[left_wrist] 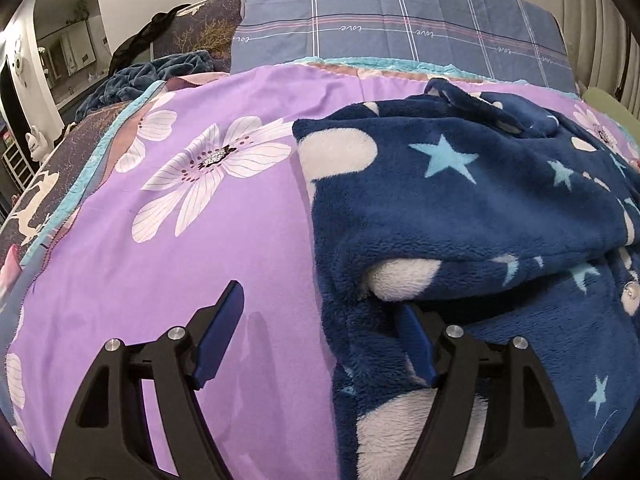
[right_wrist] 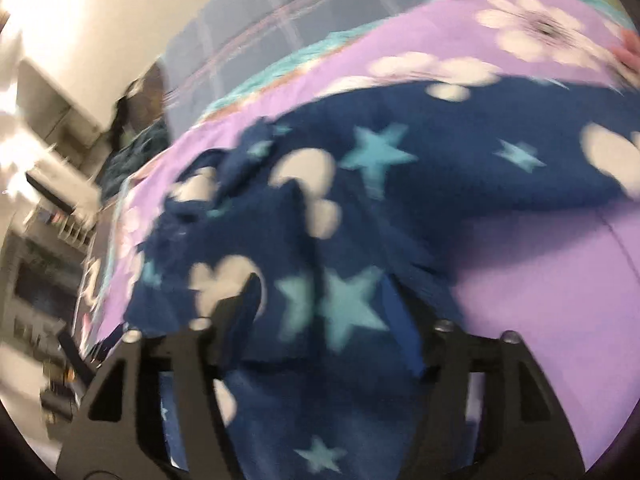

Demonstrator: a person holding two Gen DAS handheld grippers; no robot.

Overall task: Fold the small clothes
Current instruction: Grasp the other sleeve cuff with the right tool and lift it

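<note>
A navy fleece garment (left_wrist: 460, 200) with pale stars and white blobs is spread on a purple flowered sheet (left_wrist: 180, 240), partly folded over itself so that an upper layer overhangs a lower one. A button (left_wrist: 632, 292) is seen on the lower layer, near the right edge of the left wrist view.

The left gripper (left_wrist: 320, 320) is held low over the sheet with its jaws wide apart — the left finger (left_wrist: 220, 340) is over bare purple sheet, while the right finger (left_wrist: 418, 344) is tucked under the overhanging fold, against the fleece.

In the right wrist view everything is blurred. The right gripper (right_wrist: 324, 308) is seen with the garment (right_wrist: 360, 200) bunched between its spread fingers; whether the cloth is clamped cannot be told.

Behind the sheet a blue checked pillow (left_wrist: 400, 28) is propped against the wall, and a dark blue blanket (left_wrist: 140, 80) is heaped to the left.
</note>
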